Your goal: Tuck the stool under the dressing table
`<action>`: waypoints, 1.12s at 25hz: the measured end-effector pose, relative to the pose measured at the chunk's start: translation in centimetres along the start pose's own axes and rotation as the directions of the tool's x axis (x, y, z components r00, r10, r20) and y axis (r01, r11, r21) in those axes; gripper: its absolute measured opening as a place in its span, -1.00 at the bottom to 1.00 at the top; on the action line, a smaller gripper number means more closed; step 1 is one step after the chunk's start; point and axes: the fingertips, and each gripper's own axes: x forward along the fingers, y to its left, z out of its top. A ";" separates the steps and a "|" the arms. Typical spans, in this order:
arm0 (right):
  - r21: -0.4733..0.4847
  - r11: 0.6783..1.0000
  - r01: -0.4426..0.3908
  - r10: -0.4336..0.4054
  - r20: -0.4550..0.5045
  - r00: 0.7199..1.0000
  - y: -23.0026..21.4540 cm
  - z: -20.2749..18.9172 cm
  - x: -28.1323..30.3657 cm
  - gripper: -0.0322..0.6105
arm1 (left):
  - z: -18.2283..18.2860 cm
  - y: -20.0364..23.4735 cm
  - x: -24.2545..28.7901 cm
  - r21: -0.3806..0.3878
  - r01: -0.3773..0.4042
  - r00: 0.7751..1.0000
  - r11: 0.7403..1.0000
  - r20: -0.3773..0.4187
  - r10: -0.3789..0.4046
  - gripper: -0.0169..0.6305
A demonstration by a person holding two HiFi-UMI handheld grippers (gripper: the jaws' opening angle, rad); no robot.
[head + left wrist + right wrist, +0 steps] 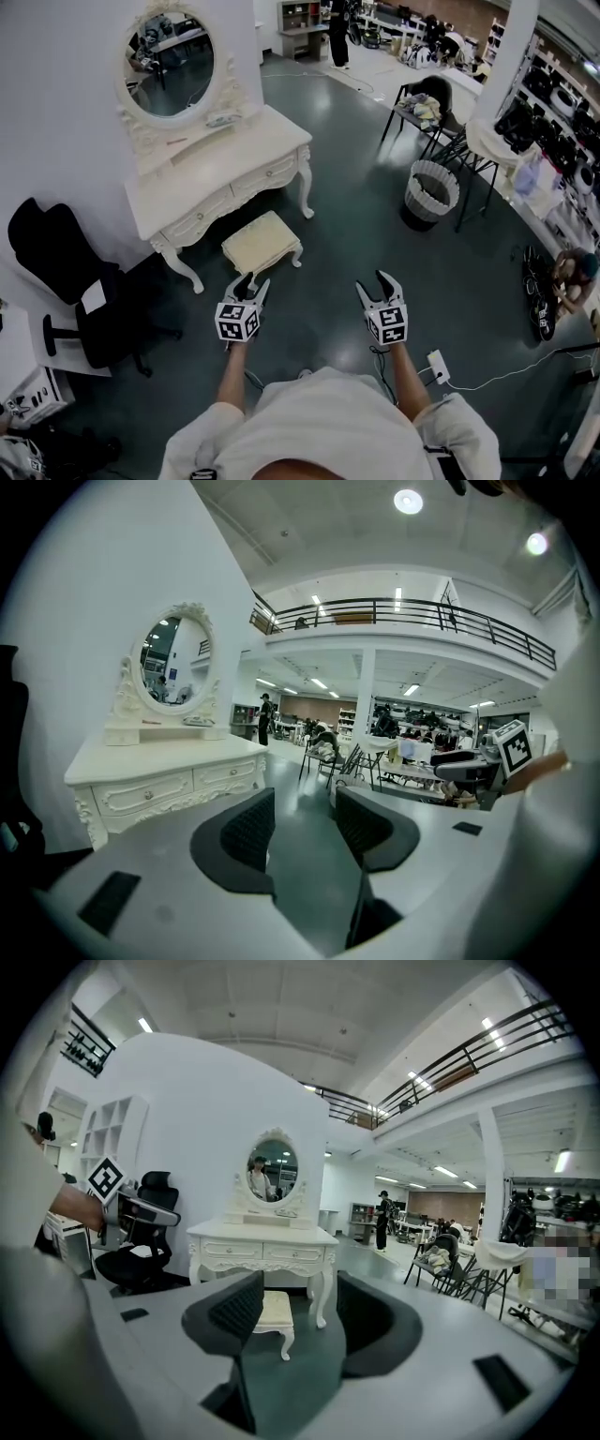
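A cream stool point(262, 242) with a padded top stands on the dark floor just in front of the white dressing table point(214, 173), partly out from under it. The table carries an oval mirror point(169, 62). My left gripper point(249, 285) hangs open right at the stool's near edge, empty. My right gripper point(378, 285) is open too, further right over bare floor. In the right gripper view the stool point(276, 1312) shows between the jaws with the dressing table point(264, 1247) behind. The left gripper view shows the table point(164, 772) at left, no stool.
A black office chair point(80, 281) stands left of the table. To the right are a round basket point(430, 192), a folding chair point(422, 108) and a white power strip point(438, 367) with cable on the floor. A person crouches at far right point(568, 274).
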 end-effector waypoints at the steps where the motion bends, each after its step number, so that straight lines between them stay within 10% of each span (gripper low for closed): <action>1: -0.001 1.000 0.001 -0.001 -0.001 1.000 0.0 0.1 0.4 -0.18 | 0.1 0.3 0.2 -0.002 0.000 1.000 1.000 0.000 0.000 -0.32; 28: 0.017 0.999 -0.036 0.037 -0.044 0.998 -2.9 -0.3 10.8 -0.20 | 1.0 5.6 8.3 -0.011 -0.032 0.999 0.999 -0.038 0.032 -0.34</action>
